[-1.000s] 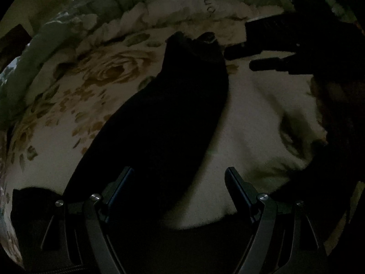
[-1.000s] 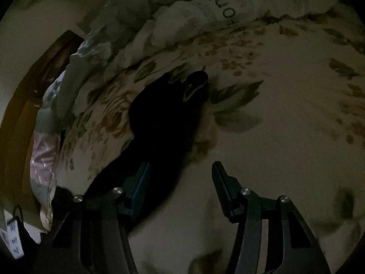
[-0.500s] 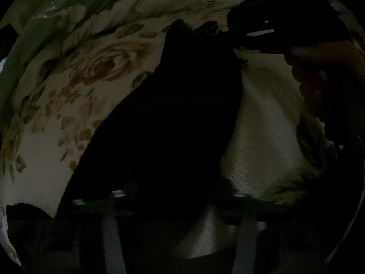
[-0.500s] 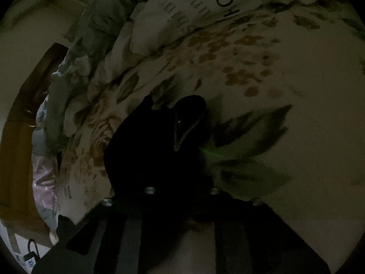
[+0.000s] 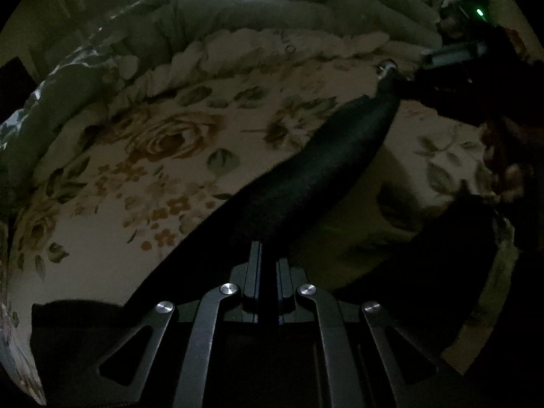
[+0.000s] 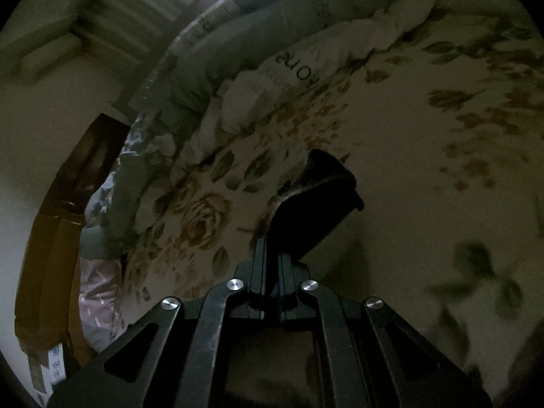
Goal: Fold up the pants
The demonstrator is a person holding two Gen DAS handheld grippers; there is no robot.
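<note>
Evidently both grippers, left [image 5: 267, 255] and right [image 6: 270, 255], are pinched tight on opposite ends of the dark soft-fabric pants [image 5: 323, 163], stretched above the floral bedspread [image 5: 142, 170], presumably for folding.

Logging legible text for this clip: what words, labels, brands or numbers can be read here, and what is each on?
"HONS": dark letters, seen upside down, on the white bunched fabric at the head of the floral bedsheet; the last letter is uncertain and more letters are hidden in the folds.
Left wrist view: faint dark marks on the same white bunched fabric, too small and blurred to read.
Pants, both claws: no text visible.
</note>
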